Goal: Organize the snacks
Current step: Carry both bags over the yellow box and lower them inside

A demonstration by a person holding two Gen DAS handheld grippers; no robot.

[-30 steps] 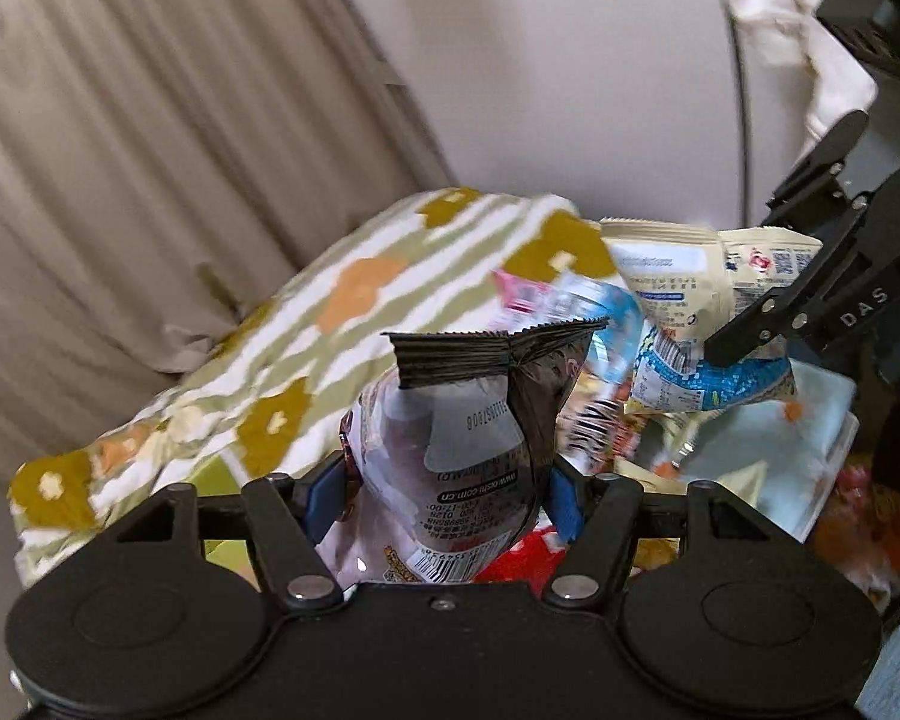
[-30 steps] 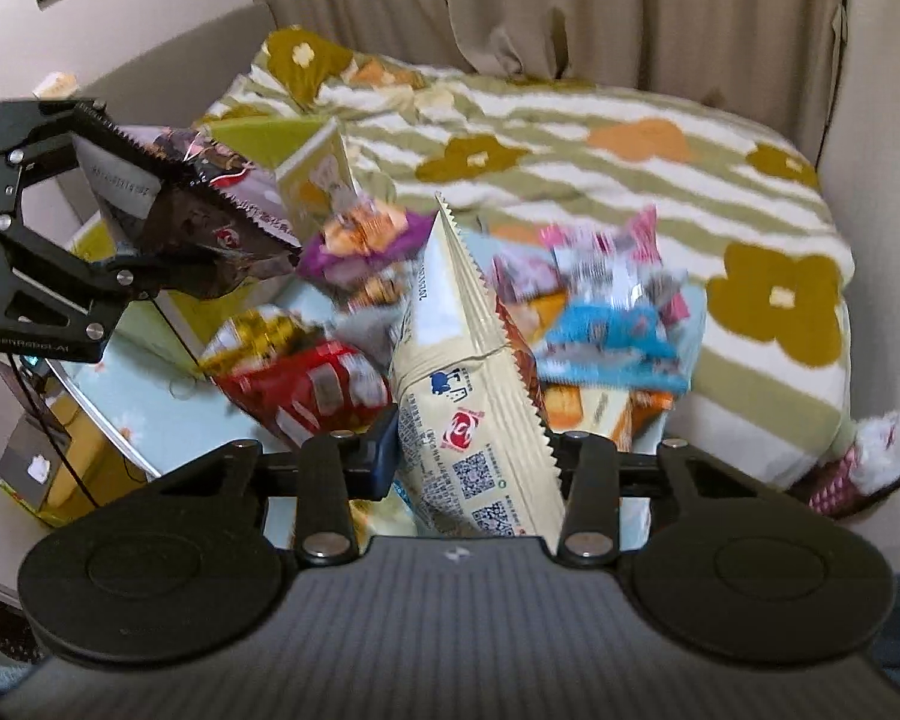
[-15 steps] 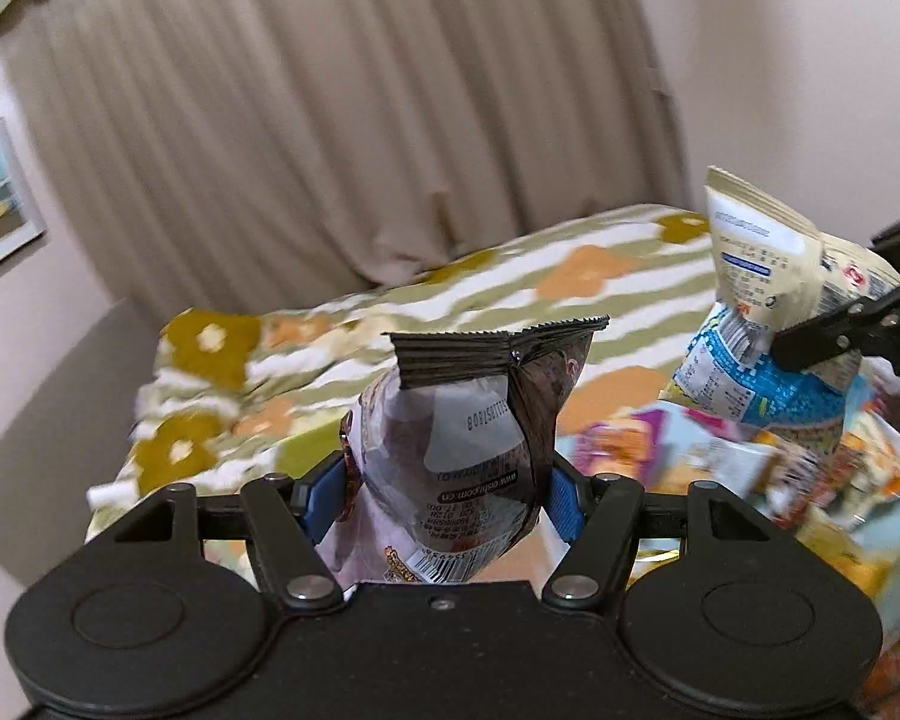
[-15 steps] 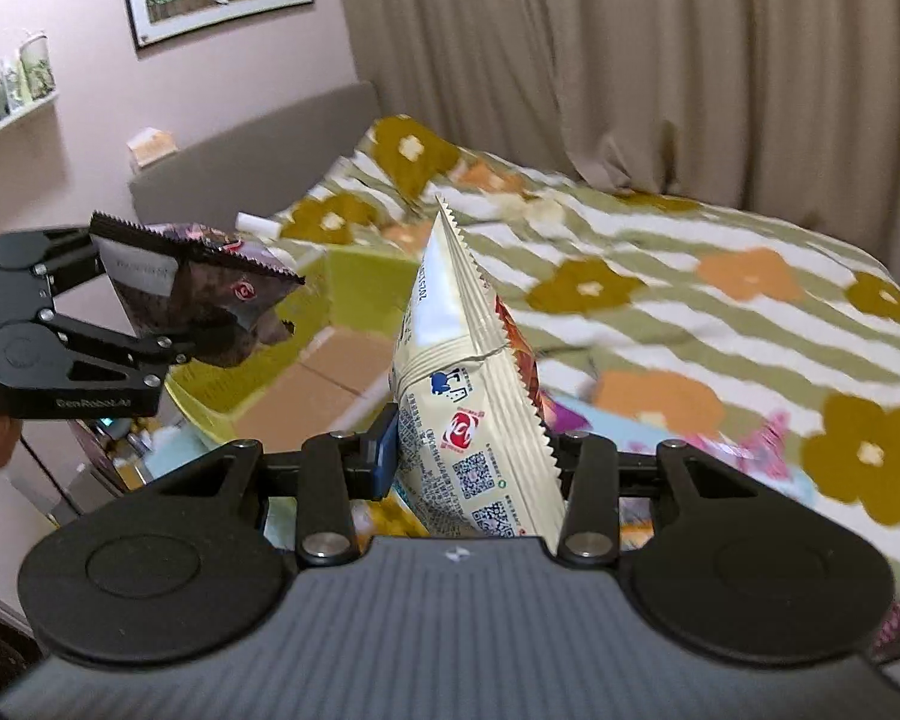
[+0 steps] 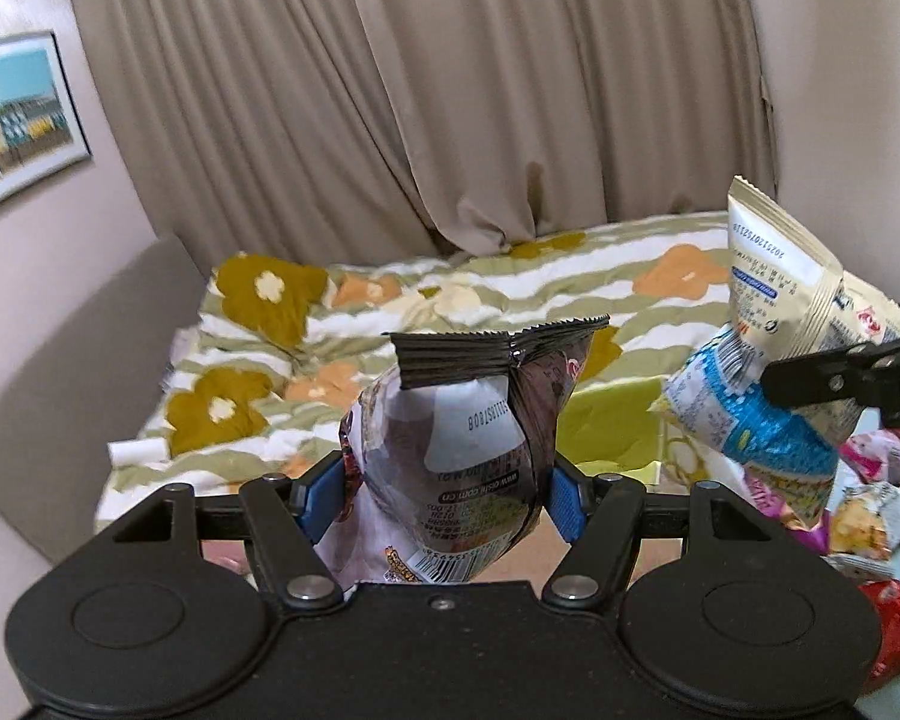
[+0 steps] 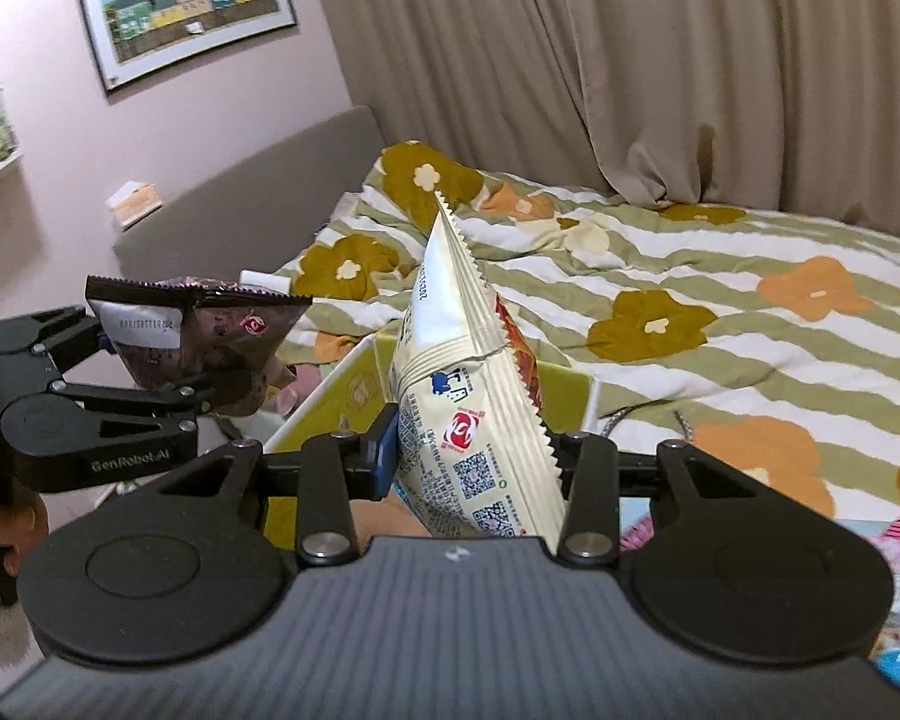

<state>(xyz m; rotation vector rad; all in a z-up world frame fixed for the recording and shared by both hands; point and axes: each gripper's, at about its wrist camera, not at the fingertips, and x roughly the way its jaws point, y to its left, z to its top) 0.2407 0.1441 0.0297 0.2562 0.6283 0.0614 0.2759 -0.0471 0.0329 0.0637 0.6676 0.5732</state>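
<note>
— While held aloft, clamped on what? Left gripper (image 5: 444, 495) first.
— Closed on dark bag (image 5: 456, 456), squeezed low on its body, crimped top upright. Hung in the air left of yellow box (image 6: 354, 387), seen past the fingers in the right view.
— And the box?
— Open-topped, set against the flowered quilt (image 6: 720, 324); brown floor glimpsed inside. Looked like the place meant for the snacks, though only guessed from the task.
— Right gripper (image 6: 474, 459)?
— Shut on cream bag (image 6: 471, 396), gripped near its bottom, serrated tip pointing up. Poised directly over the box mouth.
— Rest of the snacks?
— Heaped at far right as loose packets (image 5: 876, 516), well apart from the box.
— Advice for the drop?
— Best lowered one at a time to avoid clashing fingers over the opening. Cream bag first, being nearer. Tipped flat before release so as not to lean on the wall. Released low rather than dropped, since puffed bags bounce. Dark bag then brought rightward over the rim and laid beside it.
</note>
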